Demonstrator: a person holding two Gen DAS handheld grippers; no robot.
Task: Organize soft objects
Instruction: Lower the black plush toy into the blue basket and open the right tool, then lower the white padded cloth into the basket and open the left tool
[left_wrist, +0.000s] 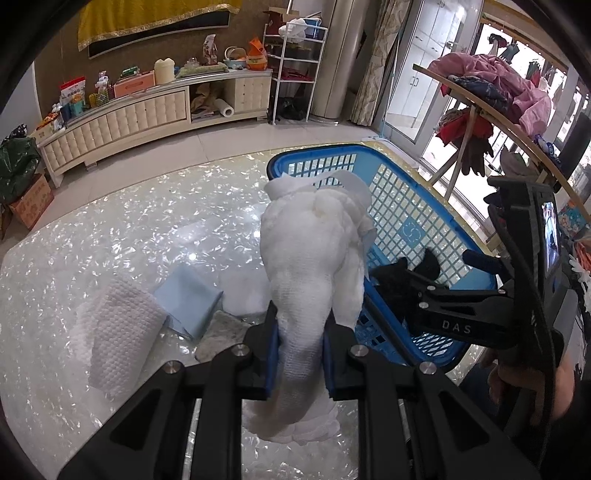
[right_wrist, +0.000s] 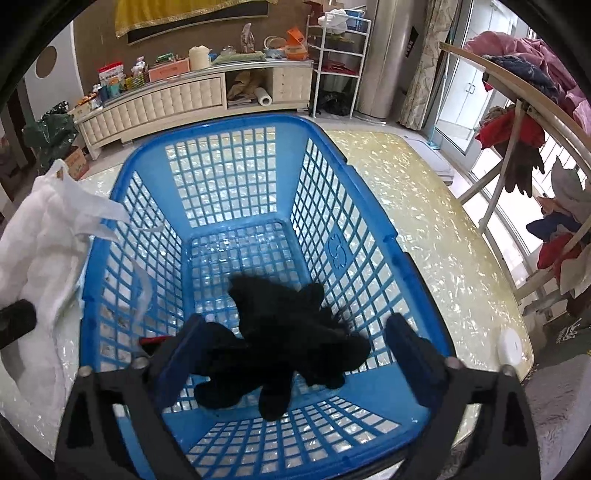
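My left gripper (left_wrist: 301, 332) is shut on a white padded cloth (left_wrist: 310, 240), which stands up between its blue pads just left of the blue plastic basket (left_wrist: 314, 152). The same white cloth (right_wrist: 37, 240) shows at the left edge of the right wrist view, beside the basket (right_wrist: 221, 125). My right gripper (right_wrist: 295, 325) is open and points down into the basket. A black soft item (right_wrist: 273, 306) lies on the basket's floor below and between the spread fingers, which do not touch it.
On the shiny table (left_wrist: 110, 229) left of the basket lie a folded white towel (left_wrist: 118, 332), a light blue cloth (left_wrist: 188, 299) and a grey cloth (left_wrist: 221, 332). A clothes rack (left_wrist: 491, 85) stands at the right. A white round disc (right_wrist: 511, 345) sits near the table's right edge.
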